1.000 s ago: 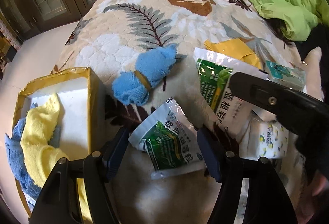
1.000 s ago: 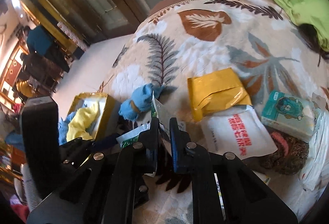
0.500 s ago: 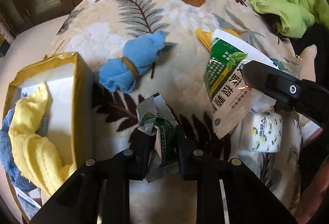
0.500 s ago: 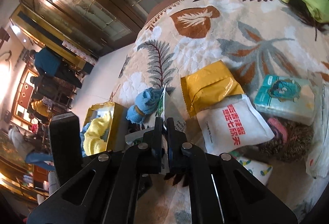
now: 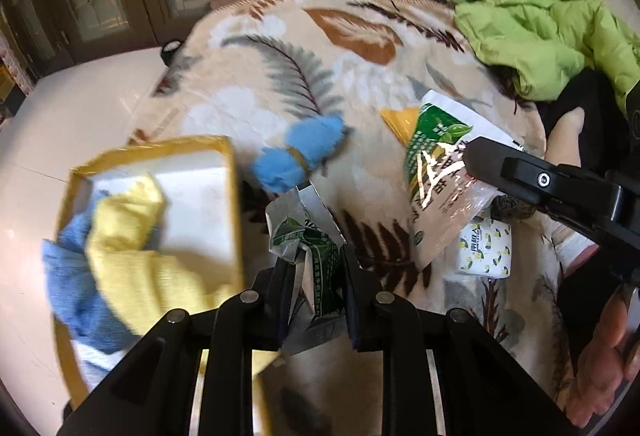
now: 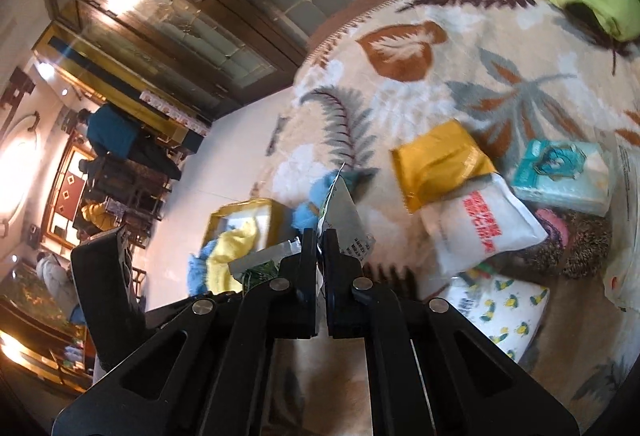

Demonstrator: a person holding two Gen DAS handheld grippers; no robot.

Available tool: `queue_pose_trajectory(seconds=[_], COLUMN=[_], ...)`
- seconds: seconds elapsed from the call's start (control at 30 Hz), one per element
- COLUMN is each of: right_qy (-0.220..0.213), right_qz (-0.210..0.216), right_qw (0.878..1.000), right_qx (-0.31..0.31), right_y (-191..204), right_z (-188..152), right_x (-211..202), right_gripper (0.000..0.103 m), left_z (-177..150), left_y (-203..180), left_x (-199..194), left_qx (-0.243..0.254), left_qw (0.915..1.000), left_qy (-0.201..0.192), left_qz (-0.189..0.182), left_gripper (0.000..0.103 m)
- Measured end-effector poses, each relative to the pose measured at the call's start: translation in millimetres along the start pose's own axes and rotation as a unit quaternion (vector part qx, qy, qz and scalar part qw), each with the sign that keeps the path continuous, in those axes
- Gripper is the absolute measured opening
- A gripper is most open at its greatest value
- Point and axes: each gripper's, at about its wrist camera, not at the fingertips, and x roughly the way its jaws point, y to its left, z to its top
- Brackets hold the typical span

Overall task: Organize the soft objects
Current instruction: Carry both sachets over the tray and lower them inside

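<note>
My left gripper [image 5: 316, 268] is shut on a crumpled green-and-white sachet [image 5: 308, 236] and holds it above the leaf-print blanket [image 5: 280, 92], just right of the gold-rimmed box [image 5: 234, 196]. The box holds a yellow cloth [image 5: 132, 236] and a blue cloth [image 5: 72, 284]. My right gripper [image 6: 320, 244] is shut on a larger green-and-white sachet [image 5: 440, 176], seen edge-on in the right wrist view [image 6: 342, 212], lifted off the blanket. A rolled blue towel [image 5: 300, 156] lies between the box and the sachets.
On the blanket lie a yellow packet [image 6: 440, 160], a white pouch with red print [image 6: 480, 228], a teal tissue pack [image 6: 568, 172], a lemon-print tissue pack [image 5: 484, 248] and a brown spiky toy [image 6: 580, 252]. A green jacket [image 5: 540, 32] lies at the far right.
My left gripper closed on the small sachet and lifted it, crumpling it. My right gripper raised the larger sachet higher. Both views pulled back from the blanket.
</note>
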Motion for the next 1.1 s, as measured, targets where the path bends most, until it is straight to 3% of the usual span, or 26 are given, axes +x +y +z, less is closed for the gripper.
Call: queue_pose_trajectory(seconds=[0.37, 0.63, 0.87, 0.97, 1.0, 1.1], right_qy=[0.018, 0.064, 0.102, 0.113, 0.115, 0.127], right_qz=[0.020, -0.041, -0.091, -0.090, -0.086, -0.072], right_qw=[0.997, 0.984, 0.967, 0.969, 0.971, 0.975], right_qx=[-0.075, -0.162, -0.213, -0.201, -0.193, -0.165], right_y=[85, 133, 148, 145, 145, 138], right_z=[6, -11, -33, -36, -37, -37], right_x=[30, 91, 141, 151, 152, 152], right_gripper=[0.002, 0.002, 0.003, 0.004, 0.007, 0.020], left_z=[-11, -30, -43, -45, -45, -45], left_y=[88, 128, 142, 146, 145, 140], left_x=[-40, -20, -10, -9, -9, -12], left_qx=[-0.051, -0.094, -0.106, -0.111, -0.108, -0.101], left_qw=[0.9971, 0.9942, 0.9933, 0.9930, 0.9934, 0.9938], left_qy=[-0.024, -0.002, 0.001, 0.000, -0.001, -0.005], left_qz=[0.050, 0.052, 0.047, 0.040, 0.040, 0.046], left_gripper=[0.021, 0.021, 0.022, 0.033, 0.042, 0.049])
